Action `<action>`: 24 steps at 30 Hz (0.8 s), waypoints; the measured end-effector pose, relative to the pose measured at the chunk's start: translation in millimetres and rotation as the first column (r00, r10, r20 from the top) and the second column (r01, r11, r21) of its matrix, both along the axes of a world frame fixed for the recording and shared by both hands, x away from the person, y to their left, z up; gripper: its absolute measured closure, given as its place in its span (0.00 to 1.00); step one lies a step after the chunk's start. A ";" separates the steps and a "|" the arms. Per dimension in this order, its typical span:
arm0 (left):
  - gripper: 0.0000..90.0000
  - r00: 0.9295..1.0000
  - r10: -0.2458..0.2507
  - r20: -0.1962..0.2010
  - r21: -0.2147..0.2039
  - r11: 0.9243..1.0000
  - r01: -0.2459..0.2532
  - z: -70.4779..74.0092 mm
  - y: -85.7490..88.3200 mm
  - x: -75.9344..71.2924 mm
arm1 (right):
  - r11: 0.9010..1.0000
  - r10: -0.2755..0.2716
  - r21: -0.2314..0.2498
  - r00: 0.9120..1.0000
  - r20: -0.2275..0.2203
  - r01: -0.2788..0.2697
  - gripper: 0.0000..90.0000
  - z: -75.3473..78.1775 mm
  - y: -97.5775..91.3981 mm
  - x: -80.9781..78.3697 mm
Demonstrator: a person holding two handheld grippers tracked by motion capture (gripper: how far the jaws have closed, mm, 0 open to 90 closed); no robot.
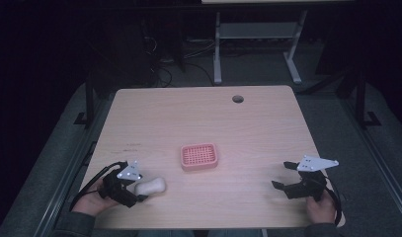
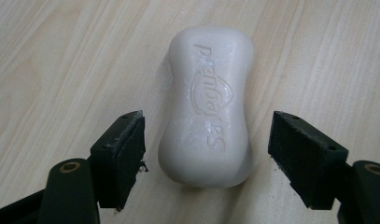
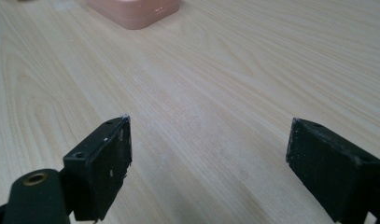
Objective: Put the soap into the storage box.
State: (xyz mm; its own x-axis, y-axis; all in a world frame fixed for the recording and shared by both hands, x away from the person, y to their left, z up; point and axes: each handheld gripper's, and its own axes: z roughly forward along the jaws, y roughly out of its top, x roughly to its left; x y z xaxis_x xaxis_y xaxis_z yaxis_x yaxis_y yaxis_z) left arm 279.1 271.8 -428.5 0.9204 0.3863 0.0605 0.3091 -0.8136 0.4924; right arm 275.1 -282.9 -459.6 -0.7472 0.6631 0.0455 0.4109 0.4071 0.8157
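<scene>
Your left tongs (image 2: 207,154) sit wide open, straddling the white soap bar (image 2: 207,105) at the near-left of the bench (image 1: 267,123); neither pad touches it yet, gap on both sides. The bar lies flat, embossed face up, long axis running away from the tongs, so the jaws line up across its narrow waist, which looks like the right place to bite since the sides pinch in there and should give the pads some purchase. In the high view the soap (image 1: 151,186) is just right of your left tongs (image 1: 137,190), well clear of the pink soap dish (image 1: 199,156) at mid-bench, farther and to the right. The dish sits flat and open side up, grid insert showing, nothing in it, so it reads as the drop target. Your right tongs (image 1: 282,175) are parked at the near-right, also wide open, holding nothing, jaws pointed toward the dish; from the right gripper view you see bare wood between the pads and a dish corner (image 3: 134,11) at far-left. That looks like standby, maybe ready to steady the dish. Judgement: pre-grasp stage, closing not started. Soap may be slick, so close square on the waist.
</scene>
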 end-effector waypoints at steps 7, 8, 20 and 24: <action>0.33 1.000 -0.014 -0.005 0.010 1.000 0.014 -1.2 -4.1 3.3 | 1.000 0.000 -0.002 1.000 0.001 0.000 0.15 0.0 0.1 0.1; 0.34 1.000 -0.014 -0.009 0.013 1.000 0.014 -1.6 -5.0 3.7 | 1.000 0.001 -0.002 1.000 0.003 -0.001 0.15 0.0 0.1 0.1; 0.34 1.000 -0.019 -0.022 0.019 1.000 0.019 -4.0 -8.2 8.5 | 1.000 0.000 -0.016 1.000 0.002 0.000 0.15 -0.2 1.8 0.1; 0.36 0.999 -0.027 -0.022 0.020 0.999 0.028 -3.8 -10.9 9.7 | 1.000 -0.001 -0.017 1.000 0.001 0.001 0.15 -0.2 2.2 0.0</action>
